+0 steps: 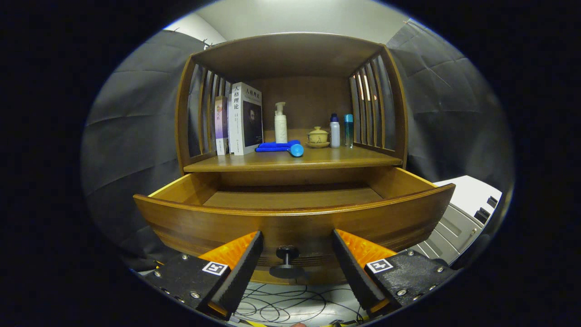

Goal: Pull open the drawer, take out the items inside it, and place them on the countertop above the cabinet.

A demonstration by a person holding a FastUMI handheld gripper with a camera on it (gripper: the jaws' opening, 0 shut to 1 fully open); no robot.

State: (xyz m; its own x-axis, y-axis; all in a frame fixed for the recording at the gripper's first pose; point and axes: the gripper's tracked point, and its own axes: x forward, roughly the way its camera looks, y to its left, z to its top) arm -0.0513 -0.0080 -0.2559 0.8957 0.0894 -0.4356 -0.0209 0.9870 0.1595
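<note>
The wooden drawer [295, 225] stands pulled out toward me, and its visible floor is bare wood. Its small dark knob [287, 252] sits on the drawer front between my fingers, not touched by either. My gripper [297, 247] is open, fingers spread wide to either side of the knob. Above the drawer, the cabinet's countertop [327, 159] carries a blue item with a round head [283, 147], lying flat near the middle, just in front of a white pump bottle [281, 122].
On the countertop stand two books [240, 119] at the left, a lidded yellow cup on a saucer [317, 137], and two small bottles [341, 131] at the right. Slatted side walls enclose the shelf. A grey-white unit [463, 213] stands to the right; cables [290, 306] lie on the floor.
</note>
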